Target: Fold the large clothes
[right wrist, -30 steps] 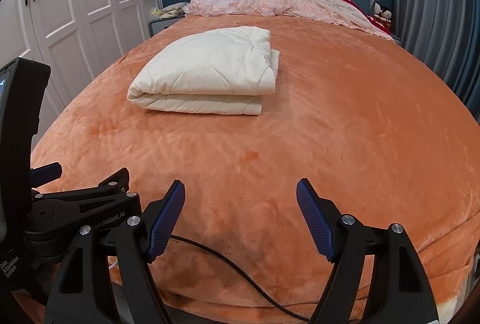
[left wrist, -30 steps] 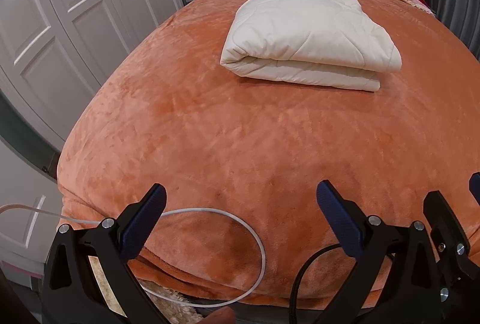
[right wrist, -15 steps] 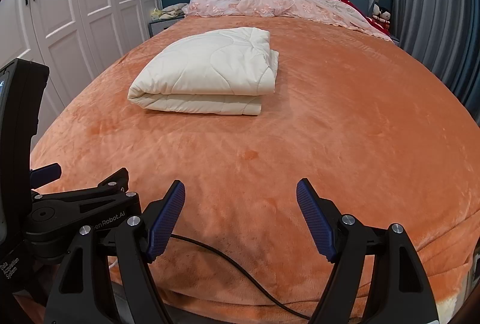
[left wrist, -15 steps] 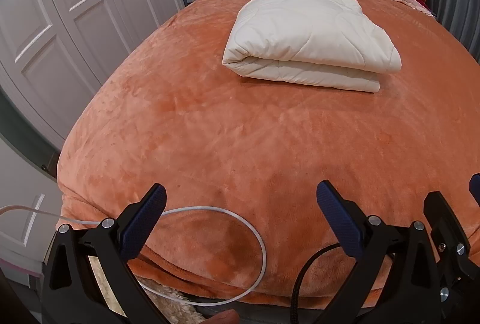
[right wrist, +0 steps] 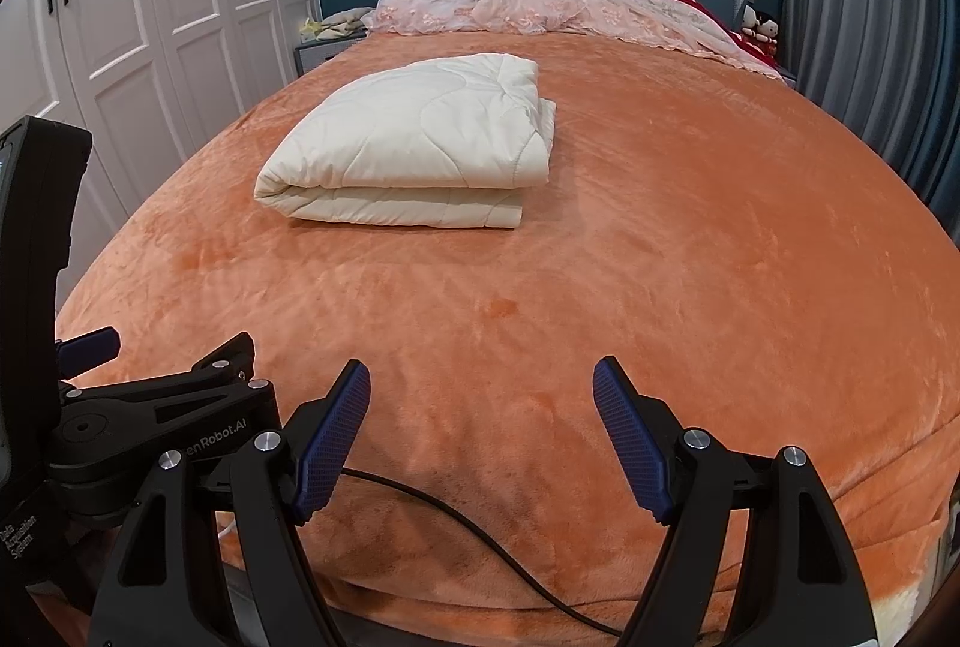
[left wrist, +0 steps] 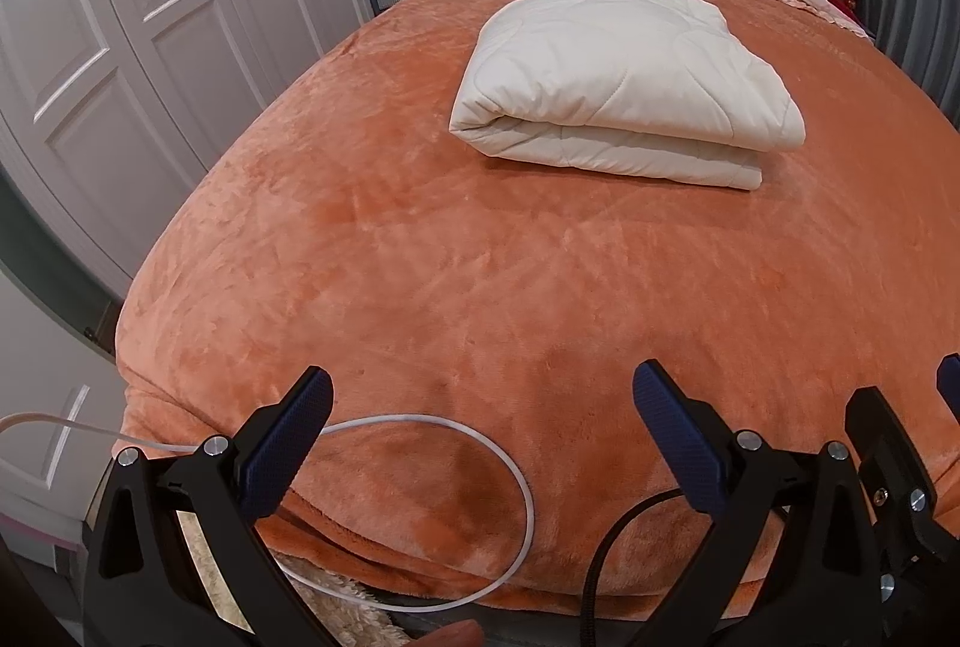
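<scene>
The bed [right wrist: 690, 257], spread with an orange plush blanket [left wrist: 480, 275], fills my view. On its middle, toward the headboard, lies the cream quilt [right wrist: 414, 143], folded into a thick rectangle. My left gripper [left wrist: 480, 443] and right gripper [right wrist: 480, 437] hover side by side above the foot of the bed, level, pointing at the quilt and well apart from it, fingers [right wrist: 333, 443] spread wide, grasping nothing.

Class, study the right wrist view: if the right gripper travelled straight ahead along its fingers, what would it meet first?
Probably the orange plush bedspread: the open right gripper points over it, and the folded cream quilted blanket lies farther on, left of that line. Depth is unclear.
</scene>
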A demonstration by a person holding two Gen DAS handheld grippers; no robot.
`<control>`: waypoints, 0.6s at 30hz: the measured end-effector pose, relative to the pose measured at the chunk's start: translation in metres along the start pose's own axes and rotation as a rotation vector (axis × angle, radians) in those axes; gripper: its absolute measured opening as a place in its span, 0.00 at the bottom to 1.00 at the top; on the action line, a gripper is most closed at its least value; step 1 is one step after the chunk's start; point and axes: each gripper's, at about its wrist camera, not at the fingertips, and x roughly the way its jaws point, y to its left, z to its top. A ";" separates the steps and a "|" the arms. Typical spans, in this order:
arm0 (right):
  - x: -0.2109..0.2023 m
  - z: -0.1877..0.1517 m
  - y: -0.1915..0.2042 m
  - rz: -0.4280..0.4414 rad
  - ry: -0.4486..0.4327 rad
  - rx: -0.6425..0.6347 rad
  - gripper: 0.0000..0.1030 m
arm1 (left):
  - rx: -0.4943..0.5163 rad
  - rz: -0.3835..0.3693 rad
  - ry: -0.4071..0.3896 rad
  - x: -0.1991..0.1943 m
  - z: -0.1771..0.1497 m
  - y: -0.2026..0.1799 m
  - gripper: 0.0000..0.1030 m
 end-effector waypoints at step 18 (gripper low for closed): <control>0.002 0.000 0.010 -0.011 0.010 0.015 0.73 | -0.022 -0.021 0.014 0.005 -0.003 -0.001 0.94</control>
